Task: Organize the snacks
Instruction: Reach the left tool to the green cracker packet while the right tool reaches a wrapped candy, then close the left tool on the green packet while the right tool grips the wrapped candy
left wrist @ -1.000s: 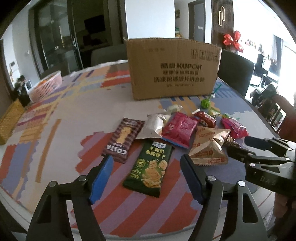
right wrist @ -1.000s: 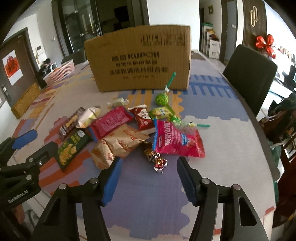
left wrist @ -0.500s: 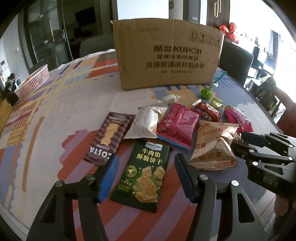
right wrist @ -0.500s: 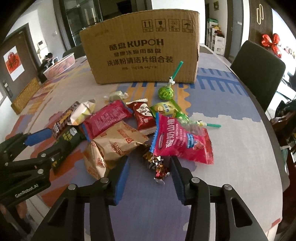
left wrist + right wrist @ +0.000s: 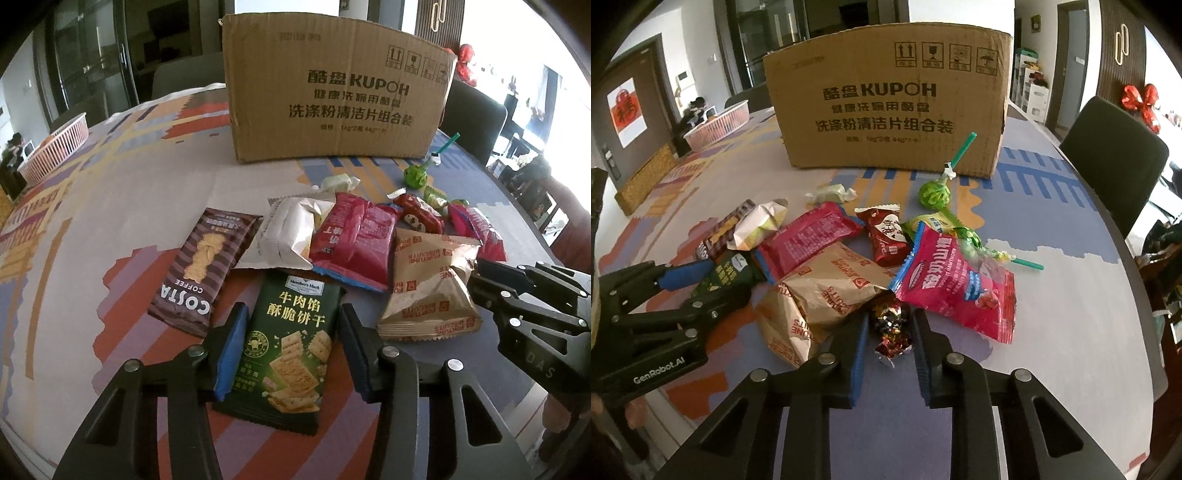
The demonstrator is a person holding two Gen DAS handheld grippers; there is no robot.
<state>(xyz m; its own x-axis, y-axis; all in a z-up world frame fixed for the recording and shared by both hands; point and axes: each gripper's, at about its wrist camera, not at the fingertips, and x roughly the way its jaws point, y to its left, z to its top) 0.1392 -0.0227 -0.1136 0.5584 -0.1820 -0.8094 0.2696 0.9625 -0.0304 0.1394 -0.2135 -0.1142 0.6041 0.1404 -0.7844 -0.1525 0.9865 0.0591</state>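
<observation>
My left gripper [image 5: 291,343] has just been closing its fingers around the green cracker pack [image 5: 286,354]; the pads sit at its long edges, and I can't tell if they press yet. A flat pack could bow or slide out if I lift too early, and the Costa bar [image 5: 207,269] lies just beside the left pad and may get nudged. My right gripper [image 5: 888,336] has its fingers clamped on the foil candy [image 5: 892,328]; its crinkly wrapper may tear loose, and the brown biscuit bag [image 5: 820,295] touching it could drag along. Beyond lie the pink pack [image 5: 955,286], red packs and a green lollipop [image 5: 934,194], all loose on the bench's [image 5: 1071,314] patterned cloth. Farther back stands the cardboard box [image 5: 886,107], a pink basket [image 5: 718,125] to its left, dark chairs, doors and a red bow on the wall.
</observation>
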